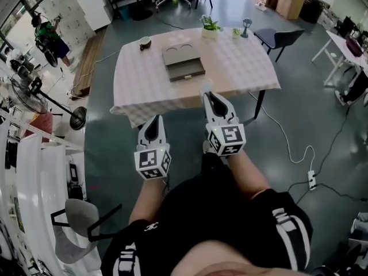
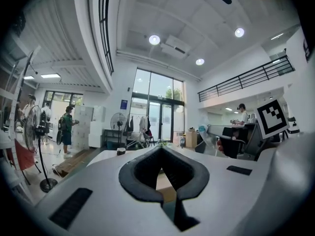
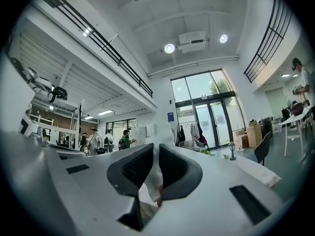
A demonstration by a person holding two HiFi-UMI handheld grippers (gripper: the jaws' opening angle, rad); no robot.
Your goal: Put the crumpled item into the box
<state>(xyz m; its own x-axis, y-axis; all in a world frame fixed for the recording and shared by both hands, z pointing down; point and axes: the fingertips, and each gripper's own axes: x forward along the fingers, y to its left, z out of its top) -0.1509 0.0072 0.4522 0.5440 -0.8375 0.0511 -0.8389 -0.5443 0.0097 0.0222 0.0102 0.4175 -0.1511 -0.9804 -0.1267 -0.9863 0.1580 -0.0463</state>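
Note:
A grey-brown box [image 1: 183, 62] lies on the table with the checked cloth [image 1: 247, 68], ahead of me. My right gripper [image 1: 208, 95] hovers at the table's near edge, short of the box, shut on a white crumpled item [image 1: 206, 86]. In the right gripper view the crumpled item [image 3: 154, 177] is pinched between the dark pads of the right gripper [image 3: 152, 149]. My left gripper [image 1: 153, 119] hangs lower and to the left, off the table, its jaws shut with nothing in them. In the left gripper view the box [image 2: 165, 184] shows through the loop of the left gripper [image 2: 161, 150].
On the table stand a small dark cup [image 1: 144, 42], a potted plant [image 1: 210, 26] and a little lamp [image 1: 246, 25]. A dark chair [image 1: 280, 39] is at the far right corner. A grey chair [image 1: 75, 226] stands near left. A cable and power strip [image 1: 311, 180] lie on the floor.

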